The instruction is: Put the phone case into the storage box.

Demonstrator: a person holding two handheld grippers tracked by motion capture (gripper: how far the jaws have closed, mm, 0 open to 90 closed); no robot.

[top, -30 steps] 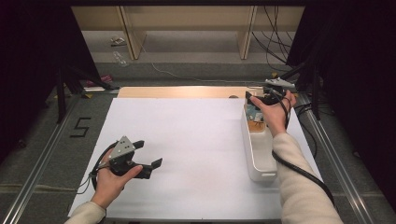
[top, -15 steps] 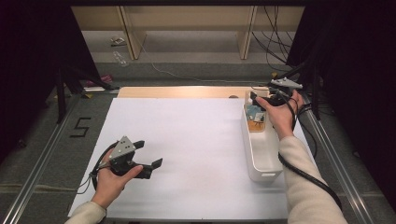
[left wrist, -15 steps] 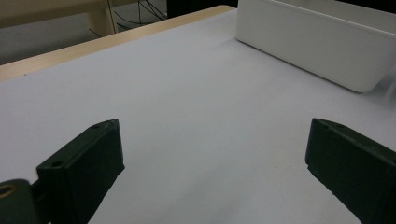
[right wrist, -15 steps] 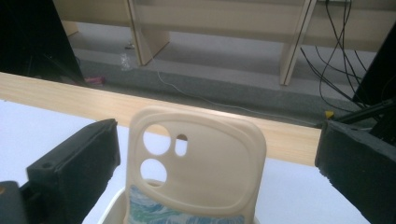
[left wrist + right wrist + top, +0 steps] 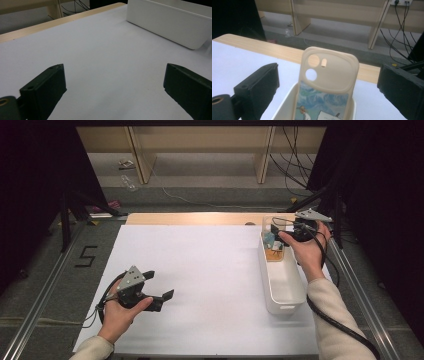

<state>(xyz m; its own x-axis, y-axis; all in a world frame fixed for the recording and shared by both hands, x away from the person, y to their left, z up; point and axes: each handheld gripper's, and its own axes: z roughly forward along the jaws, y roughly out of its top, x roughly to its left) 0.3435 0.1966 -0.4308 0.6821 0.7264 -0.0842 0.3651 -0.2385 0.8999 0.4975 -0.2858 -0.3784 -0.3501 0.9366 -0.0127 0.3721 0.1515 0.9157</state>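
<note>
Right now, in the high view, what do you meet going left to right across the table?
Left gripper, jaws apart, over the white sheet → white bin with the phone case standing at its far end → right gripper by that end.

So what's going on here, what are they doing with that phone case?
A person holds a gripper in each hand over a white-covered table. The right gripper is at the far end of a white bin, its jaws open on either side of a beige phone case that stands upright in the bin; the jaws are apart from the case, so nothing is gripped yet. The left gripper is open too, hovering over bare table near the person, holding nothing.
</note>
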